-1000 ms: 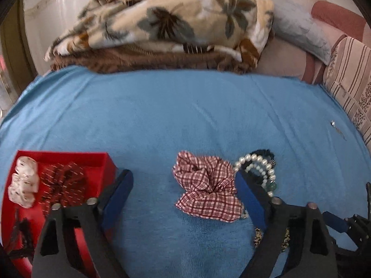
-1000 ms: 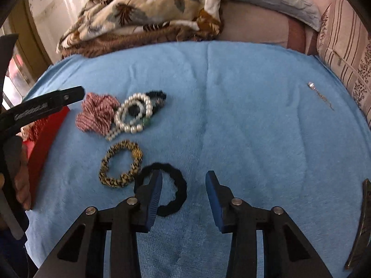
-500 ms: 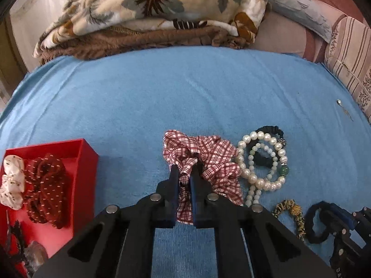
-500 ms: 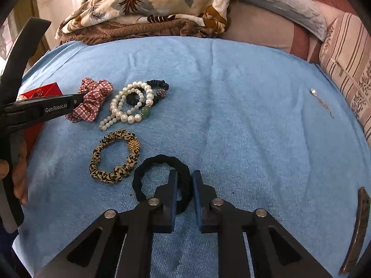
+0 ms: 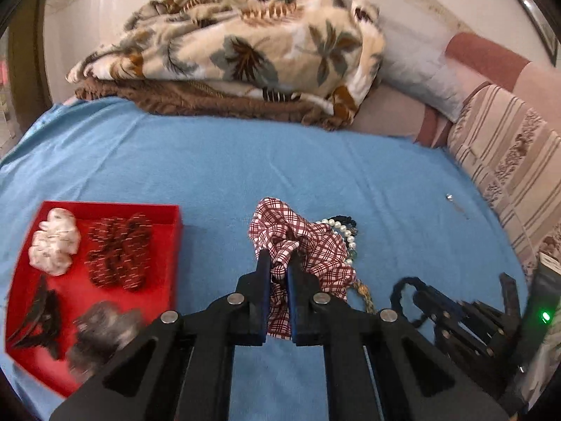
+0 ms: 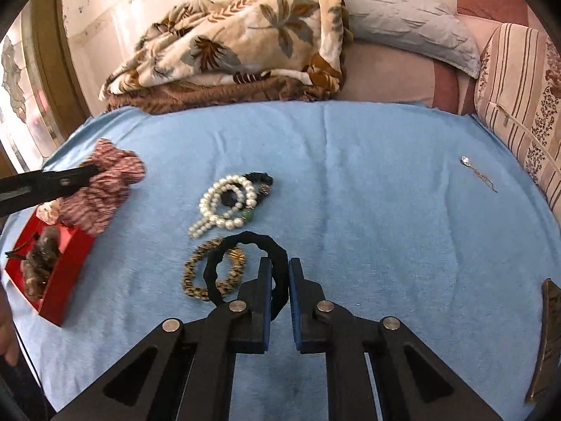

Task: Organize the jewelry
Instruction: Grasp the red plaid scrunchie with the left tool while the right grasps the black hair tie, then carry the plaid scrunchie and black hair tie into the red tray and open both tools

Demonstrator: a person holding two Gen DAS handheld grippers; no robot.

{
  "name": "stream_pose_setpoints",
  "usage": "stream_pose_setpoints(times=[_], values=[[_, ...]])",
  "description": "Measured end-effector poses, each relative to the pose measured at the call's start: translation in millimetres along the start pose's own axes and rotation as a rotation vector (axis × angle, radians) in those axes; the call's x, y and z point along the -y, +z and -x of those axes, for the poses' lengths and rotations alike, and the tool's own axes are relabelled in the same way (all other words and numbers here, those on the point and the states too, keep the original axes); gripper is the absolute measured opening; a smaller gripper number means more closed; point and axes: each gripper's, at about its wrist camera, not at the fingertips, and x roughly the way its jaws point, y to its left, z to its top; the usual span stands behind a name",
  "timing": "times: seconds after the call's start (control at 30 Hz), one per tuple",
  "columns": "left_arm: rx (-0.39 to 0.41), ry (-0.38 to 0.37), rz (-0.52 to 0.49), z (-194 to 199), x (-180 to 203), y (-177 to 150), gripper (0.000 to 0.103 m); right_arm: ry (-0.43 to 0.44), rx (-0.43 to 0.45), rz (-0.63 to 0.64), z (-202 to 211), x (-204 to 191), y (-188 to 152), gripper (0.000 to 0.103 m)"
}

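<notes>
Two grippers, both clamped on something. Left gripper (image 5: pixel 279 266) is pinched narrow on a fold of the plaid scrunchie (image 5: pixel 308 245); in the right view the scrunchie (image 6: pixel 105 189) hangs off the bed, above the far end of the red box (image 6: pixel 59 280). Right gripper (image 6: pixel 279 273) is closed on the rim of the black band (image 6: pixel 245 245), the loop tilted up and free of the sheet.

Risks, judged from this:
- Scrunchie is held by one thin fold only. Slippery fabric, so a quick swing could pull it out and drop it short of the box, on the blue sheet (image 5: pixel 210 175).
- The box (image 5: pixel 168 245) sits near the left edge of the bed and already holds a white scrunchie (image 5: pixel 54 242), a dotted one (image 5: pixel 119 249), a dark clip (image 5: pixel 38 319) and a blurred grey piece. Free room is small; a release at the wall could leave the scrunchie draped over the rim.
- Black band overlaps the leopard band (image 6: pixel 210 273) in the right view. Cannot tell if they touch; if snagged, lifting drags both.
- Pearl bracelet (image 6: pixel 224 203) lies just beyond, mid-bed, tangled with a dark beaded piece (image 6: pixel 259 180); a low sweep could scatter it.
- Both grippers heading for one box could collide.
- A small pendant (image 6: pixel 466 161) near the right edge is easy to miss.
</notes>
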Motion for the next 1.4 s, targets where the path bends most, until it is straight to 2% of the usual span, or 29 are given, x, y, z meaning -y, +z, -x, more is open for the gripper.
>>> stream_pose_setpoints(times=[0.2, 0.43, 0.67, 0.97, 1.17, 1.4], values=[[0.089, 0.086, -0.05, 56.0, -31.0, -17.4, 0.008, -0.026, 0.07, 0.075, 26.0, -37.7, -14.4, 0.01], [0.103, 0.167, 0.005, 85.3, -105.9, -28.5, 0.008, 0.067, 0.059, 0.096, 52.0, -86.9, -33.3, 0.01], [0.065, 0.233, 0.071, 74.0, -169.6, -38.2, 0.008, 0.188, 0.049, 0.142, 62.0, -152.9, -14.5, 0.01], [0.068, 0.257, 0.15, 59.3, -225.5, -43.3, 0.008, 0.325, -0.031, 0.186, 27.5, -248.4, 7.2, 0.01], [0.021, 0.22, 0.183, 36.0, -253.7, -43.3, 0.008, 0.354, -0.093, 0.233, -2.3, -297.9, 3.1, 0.011], [0.007, 0.192, 0.236, 24.3, -271.5, -36.7, 0.009, 0.342, -0.16, 0.258, -32.0, -321.6, -10.9, 0.011]])
